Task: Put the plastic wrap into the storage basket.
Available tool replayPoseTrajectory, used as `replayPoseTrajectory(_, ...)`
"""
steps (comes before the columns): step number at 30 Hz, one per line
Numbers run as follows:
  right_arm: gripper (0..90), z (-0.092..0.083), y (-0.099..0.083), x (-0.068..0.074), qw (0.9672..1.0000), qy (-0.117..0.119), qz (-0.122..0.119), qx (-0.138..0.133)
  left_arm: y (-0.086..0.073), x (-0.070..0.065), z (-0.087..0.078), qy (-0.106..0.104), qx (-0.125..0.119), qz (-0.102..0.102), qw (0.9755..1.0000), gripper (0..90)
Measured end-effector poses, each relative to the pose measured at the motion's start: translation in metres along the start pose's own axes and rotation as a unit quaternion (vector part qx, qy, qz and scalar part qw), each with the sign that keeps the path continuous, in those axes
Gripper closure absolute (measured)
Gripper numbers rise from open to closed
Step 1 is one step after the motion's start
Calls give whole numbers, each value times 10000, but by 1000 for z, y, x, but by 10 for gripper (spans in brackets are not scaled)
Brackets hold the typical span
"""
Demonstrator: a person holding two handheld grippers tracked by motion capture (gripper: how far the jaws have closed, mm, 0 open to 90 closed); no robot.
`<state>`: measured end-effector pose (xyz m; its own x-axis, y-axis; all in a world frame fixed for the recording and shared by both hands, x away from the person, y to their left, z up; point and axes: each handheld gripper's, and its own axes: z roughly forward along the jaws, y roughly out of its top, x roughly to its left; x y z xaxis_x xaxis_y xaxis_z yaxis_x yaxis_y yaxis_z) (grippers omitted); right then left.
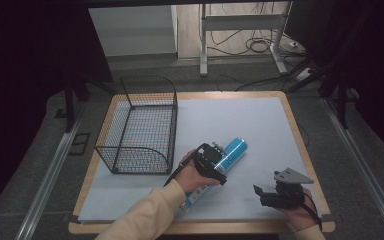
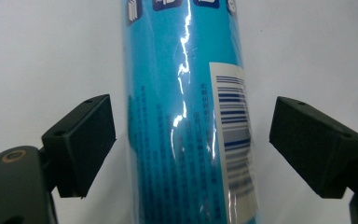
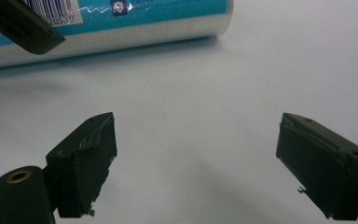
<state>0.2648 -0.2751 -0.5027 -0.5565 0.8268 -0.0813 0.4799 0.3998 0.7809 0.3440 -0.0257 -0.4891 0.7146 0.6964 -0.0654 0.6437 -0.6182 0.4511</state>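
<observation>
- High view: blue cylinder [image 1: 228, 153] lay on its side on the white mat [image 1: 240, 125], about centre, long axis running 1 to 7 o'clock; near end hidden under the person's left hand.
- Left gripper [image 1: 215, 161] sat over the cylinder's middle. In the left gripper view its jaws stood apart on either side of the cylinder [image 2: 186, 116], gaps visible on both sides, not clamped.
- Right gripper [image 1: 270, 195] rested at 5 o'clock of the mat, well apart from the cylinder; jaws wide apart in the right gripper view, holding nothing.
- Handling, judged: glossy film wrap with glare streaks, likely slippery; round body could roll on the flat mat. Looked rigid; weight could not be told.
- Best hold, judged: across the mid-body, near the barcode label [image 2: 233, 121], jaws square to the axis so it would not squirt out.
- Black wire basket [image 1: 140, 125] stood at 10 o'clock on the mat, nothing inside it.
- Surface: smooth white mat on a wood-edged table [image 1: 300, 145].
- Room: dim, grey carpet floor, white desk legs and loose cables [image 1: 260, 45] at 12 o'clock.
</observation>
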Motion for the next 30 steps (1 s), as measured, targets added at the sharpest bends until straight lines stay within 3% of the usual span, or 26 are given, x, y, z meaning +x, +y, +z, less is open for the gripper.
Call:
replayPoseTrajectory(5,124,0,0,0,10000,-14,-19,16,2,3,9,100,211,-88,9997,193)
replayPoseTrajectory(10,125,0,0,0,10000,-17,-22,3,6,6,14,-114,420,-187,9989,301)
replayPoseTrajectory(19,125,0,0,-1,10000,-5,-1,7,8,8,14,-190,479,-259,9983,309)
replayPoseTrajectory(21,125,0,0,-1,10000,-12,0,5,8,10,14,-277,487,-360,9978,310)
replayPoseTrajectory(30,125,-1,0,-2,10000,-43,18,-19,11,14,12,-386,608,-283,9970,312)
